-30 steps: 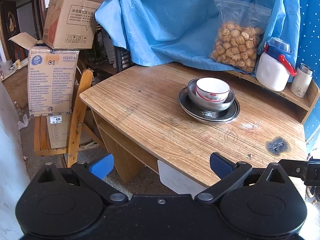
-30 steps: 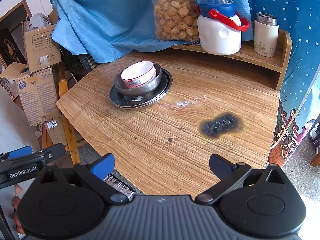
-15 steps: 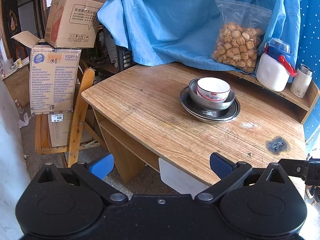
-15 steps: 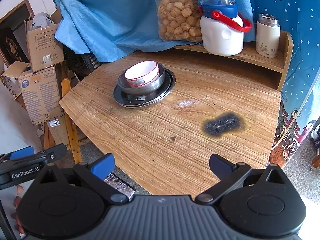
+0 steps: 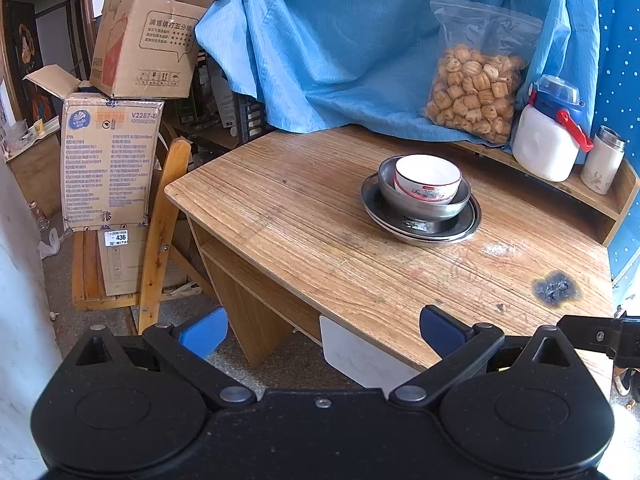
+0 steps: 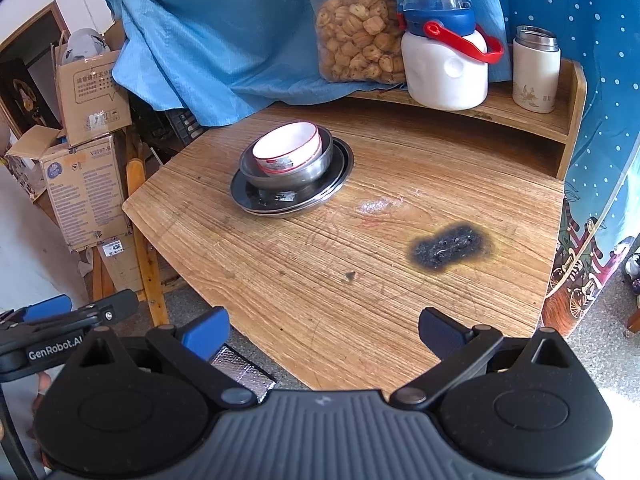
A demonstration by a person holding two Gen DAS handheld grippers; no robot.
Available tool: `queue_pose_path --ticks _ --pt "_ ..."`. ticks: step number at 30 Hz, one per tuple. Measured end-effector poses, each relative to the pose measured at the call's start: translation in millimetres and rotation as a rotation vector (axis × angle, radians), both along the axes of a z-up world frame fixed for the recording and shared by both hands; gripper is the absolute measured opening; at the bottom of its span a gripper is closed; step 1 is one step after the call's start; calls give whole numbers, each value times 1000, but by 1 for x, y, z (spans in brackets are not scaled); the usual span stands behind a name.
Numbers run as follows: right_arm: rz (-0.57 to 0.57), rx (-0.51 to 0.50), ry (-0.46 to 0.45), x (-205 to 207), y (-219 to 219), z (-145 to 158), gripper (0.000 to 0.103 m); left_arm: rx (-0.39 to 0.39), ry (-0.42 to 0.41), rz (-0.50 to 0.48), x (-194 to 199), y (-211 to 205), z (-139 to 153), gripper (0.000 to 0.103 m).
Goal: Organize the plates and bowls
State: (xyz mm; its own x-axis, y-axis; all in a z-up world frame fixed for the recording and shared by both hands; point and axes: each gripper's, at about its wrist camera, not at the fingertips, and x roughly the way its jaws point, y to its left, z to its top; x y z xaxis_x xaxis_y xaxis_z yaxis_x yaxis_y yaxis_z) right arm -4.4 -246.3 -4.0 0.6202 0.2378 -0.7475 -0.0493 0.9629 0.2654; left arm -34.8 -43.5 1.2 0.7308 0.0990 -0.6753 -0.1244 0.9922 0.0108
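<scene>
On the wooden table stands one stack: a white bowl with a red band sits in a steel bowl, which rests on steel plates. My left gripper hangs open off the table's near edge, well short of the stack, with nothing between its blue fingers. My right gripper is open too, over the near edge and empty. The left gripper also shows at the lower left of the right wrist view.
A raised shelf at the back holds a bag of snacks, a white jug with a red handle and a steel-capped flask. A burn mark scars the tabletop. Cardboard boxes and a wooden chair stand left of the table.
Both grippers have drawn back and up a little from the table, so the stack looks slightly farther. Nothing on the table has moved.
</scene>
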Motion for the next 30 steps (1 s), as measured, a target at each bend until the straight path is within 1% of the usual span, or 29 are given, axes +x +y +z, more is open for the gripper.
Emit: queue_pose_path --ticks 23,28,30 --pt "0 1 8 1 4 -1 103 -9 -14 -5 1 2 2 102" --pt "0 0 10 0 6 -2 103 -25 -24 0 -1 5 4 102" --pt "-1 0 11 -1 6 -2 103 -28 -13 8 -1 5 4 102"
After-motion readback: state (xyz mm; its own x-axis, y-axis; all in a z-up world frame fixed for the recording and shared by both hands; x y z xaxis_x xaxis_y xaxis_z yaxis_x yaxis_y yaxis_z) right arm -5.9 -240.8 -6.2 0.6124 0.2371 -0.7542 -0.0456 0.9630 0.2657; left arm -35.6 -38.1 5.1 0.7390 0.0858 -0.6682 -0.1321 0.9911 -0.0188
